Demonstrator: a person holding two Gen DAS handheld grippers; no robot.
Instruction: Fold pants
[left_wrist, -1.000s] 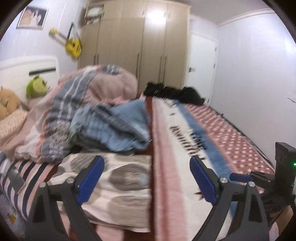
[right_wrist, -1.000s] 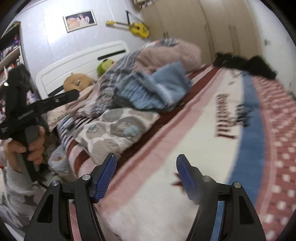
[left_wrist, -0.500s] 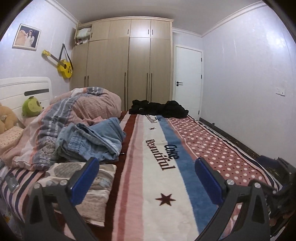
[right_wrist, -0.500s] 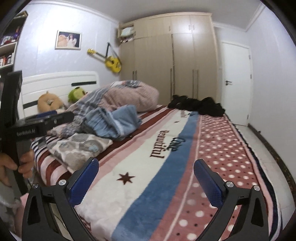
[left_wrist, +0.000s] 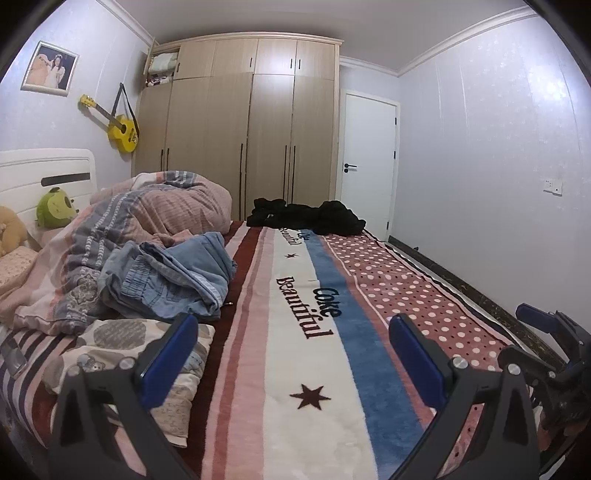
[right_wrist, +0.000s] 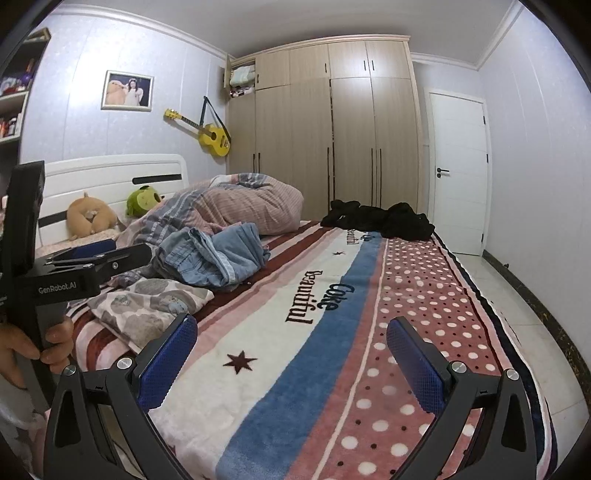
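The left gripper (left_wrist: 291, 354) and right gripper (right_wrist: 290, 354) both hover above the striped blanket (left_wrist: 310, 369) at the bed's near end. Their jaws have just been opening and now stand spread wide, with nothing between the blue pads. The blue denim pants (left_wrist: 173, 280) lie crumpled well ahead on the left, against the bunched duvet (left_wrist: 147, 210) and just beyond a patterned pillow (left_wrist: 122, 343). Black clothing (left_wrist: 306, 218) lies at the far edge.

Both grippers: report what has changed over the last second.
Both views swung up from the bed to level. The left gripper and right gripper have just been opening, nothing between their jaws. The blue jeans, black clothes and blanket lie as before.
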